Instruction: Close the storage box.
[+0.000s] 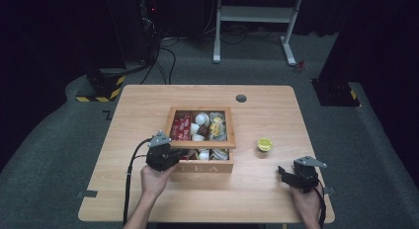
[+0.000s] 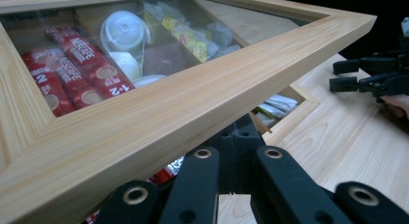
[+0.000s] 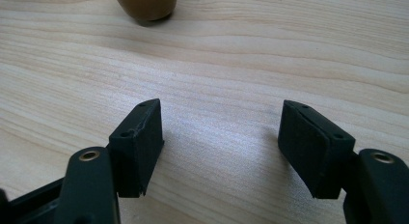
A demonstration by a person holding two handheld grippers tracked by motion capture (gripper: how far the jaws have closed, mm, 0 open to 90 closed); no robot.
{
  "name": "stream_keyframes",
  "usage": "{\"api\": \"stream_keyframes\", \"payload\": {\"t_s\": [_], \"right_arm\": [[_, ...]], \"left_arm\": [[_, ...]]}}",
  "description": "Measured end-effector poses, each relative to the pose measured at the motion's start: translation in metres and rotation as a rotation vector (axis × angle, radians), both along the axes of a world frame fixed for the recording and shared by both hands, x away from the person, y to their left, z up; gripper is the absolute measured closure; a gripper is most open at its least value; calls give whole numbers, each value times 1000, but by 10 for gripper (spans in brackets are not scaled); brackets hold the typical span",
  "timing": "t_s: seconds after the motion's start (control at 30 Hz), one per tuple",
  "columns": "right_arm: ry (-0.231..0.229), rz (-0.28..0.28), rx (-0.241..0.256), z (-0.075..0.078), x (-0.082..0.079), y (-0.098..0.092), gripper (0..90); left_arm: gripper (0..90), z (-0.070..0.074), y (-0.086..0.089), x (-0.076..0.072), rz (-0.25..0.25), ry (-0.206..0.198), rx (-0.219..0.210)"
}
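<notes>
From the high view, a light wooden table [image 1: 148, 189] stood on grey carpet in a dark room, with black stands at the far left and right and a white metal frame [image 1: 254, 14] beyond it. Near the middle of the table sat a wooden tea box [image 1: 205, 166] marked TEA on its near side, its glass-paned lid [image 1: 201, 144] raised at the near edge. The left claw [image 1: 170, 155] was at the lid's near left corner, held by a hand coming in from the near edge. To the right of the box, apart from it, lay a small yellow-green capsule [image 1: 265, 144]. The right claw [image 1: 285, 173] rested low over the table near the right near corner, well apart from the box.

In the left gripper view, the lid's wooden frame [image 2: 159, 122] ran slantwise just above the jaws, which were drawn close together under its edge, seemingly clenched on the frame, though the grip point itself was hidden. Through the glass showed red sachets [image 2: 72, 72], white cups [image 2: 123, 31] and yellow-labelled packets [image 2: 188, 35]. The other claw lay farther off on the table at the right.

In the right gripper view, the right claw [image 3: 219, 137] was released, its pads wide apart over bare pale wood grain. A brownish rounded object [image 3: 146, 4] stood at the far edge, cut off by the picture.
</notes>
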State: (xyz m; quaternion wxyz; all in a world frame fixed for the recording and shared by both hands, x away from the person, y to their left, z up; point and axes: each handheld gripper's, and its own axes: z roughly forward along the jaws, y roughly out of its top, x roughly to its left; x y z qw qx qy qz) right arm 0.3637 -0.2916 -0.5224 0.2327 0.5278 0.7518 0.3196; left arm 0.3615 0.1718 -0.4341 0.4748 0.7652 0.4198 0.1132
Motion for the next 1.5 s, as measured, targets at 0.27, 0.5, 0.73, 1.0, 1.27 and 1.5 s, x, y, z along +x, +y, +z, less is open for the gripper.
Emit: {"api": "stream_keyframes", "payload": {"t_s": [0.27, 0.5, 0.73, 1.0, 1.27, 1.5], "right_arm": [[1, 1, 0, 0, 0, 0, 323], [1, 1, 1, 0, 0, 0, 323], [1, 1, 1, 0, 0, 0, 323], [1, 1, 0, 0, 0, 0, 323], [0, 1, 0, 0, 0, 0, 323], [0, 0, 0, 0, 0, 0, 323]], "left_arm": [[900, -7, -1, -2, 0, 23, -6], [900, -12, 0, -3, -5, 34, -1], [900, -18, 0, -4, -8, 53, -8], [900, -24, 0, -5, -14, 71, -14], [900, -29, 0, -6, -13, 89, -28], [900, -30, 1, -9, -16, 92, -35]]}}
